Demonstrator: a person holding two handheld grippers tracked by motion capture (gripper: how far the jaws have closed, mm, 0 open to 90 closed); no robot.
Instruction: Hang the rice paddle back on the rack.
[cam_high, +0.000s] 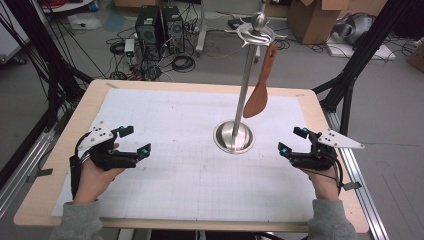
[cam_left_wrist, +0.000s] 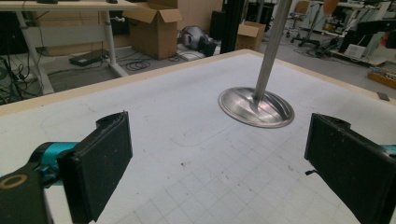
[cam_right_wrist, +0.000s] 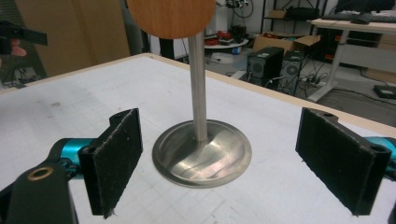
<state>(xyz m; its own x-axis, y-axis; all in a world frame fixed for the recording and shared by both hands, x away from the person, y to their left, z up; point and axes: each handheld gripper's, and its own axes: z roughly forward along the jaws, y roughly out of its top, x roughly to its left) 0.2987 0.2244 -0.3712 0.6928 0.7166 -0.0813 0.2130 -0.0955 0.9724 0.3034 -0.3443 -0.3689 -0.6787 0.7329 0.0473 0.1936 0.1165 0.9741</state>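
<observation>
Cables, computer towers and cardboard boxes crowd the floor behind a pale wooden worktop (cam_high: 45, 190) covered by a white gridded mat (cam_high: 180, 175). Near the middle of the worktop, a little toward its right edge, stands a metal stand (cam_high: 242, 95): a round shiny base (cam_high: 233, 136) flat on the mat and a thin upright pole topped by curved hooks and a ball. A wooden spatula (cam_high: 260, 92) hangs from one hook on the right side of the pole, blade down, clear of the mat and well above the base.

I hold a gripper in each hand, both close to the near edge. My left gripper (cam_high: 134, 141) sits near the left edge, well apart from the stand, its jaws spread wide with nothing between them. In the left gripper view the base (cam_left_wrist: 256, 107) lies ahead and to the right between the two black pads.

My right gripper (cam_high: 292, 141) sits near the right edge, just beside the base, jaws likewise spread wide and empty. In the right gripper view the pole (cam_right_wrist: 198, 88) rises straight ahead between the pads, with the spatula's rounded blade (cam_right_wrist: 171, 17) hanging at the top.
</observation>
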